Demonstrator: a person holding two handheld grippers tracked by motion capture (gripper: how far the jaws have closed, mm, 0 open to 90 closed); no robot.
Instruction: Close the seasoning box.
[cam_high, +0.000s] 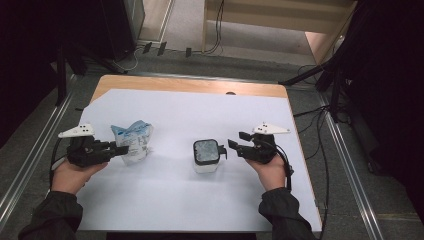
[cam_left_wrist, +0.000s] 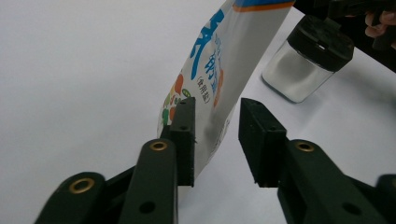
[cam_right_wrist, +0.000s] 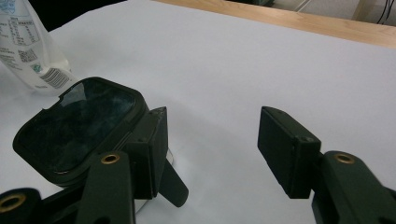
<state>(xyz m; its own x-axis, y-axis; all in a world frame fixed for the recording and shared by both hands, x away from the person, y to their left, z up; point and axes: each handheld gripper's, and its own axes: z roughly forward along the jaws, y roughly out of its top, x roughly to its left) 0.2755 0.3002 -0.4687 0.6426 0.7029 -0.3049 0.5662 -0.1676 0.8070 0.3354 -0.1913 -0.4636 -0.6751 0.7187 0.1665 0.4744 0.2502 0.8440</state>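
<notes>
Left gripper (cam_high: 121, 149) sat slack around the salt pouch (cam_high: 134, 141) at 9 o'clock, pads off it, while the right gripper (cam_high: 231, 145), wide open, held nothing beside the black-lidded jar (cam_high: 206, 155) mid-table.

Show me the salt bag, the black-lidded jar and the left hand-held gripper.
salt bag (cam_high: 134, 140), high view, middle of its printed front.
black-lidded jar (cam_high: 206, 152), high view, centre of its lid.
left hand-held gripper (cam_left_wrist: 215, 140), left gripper view, midway between its fingertips.
</notes>
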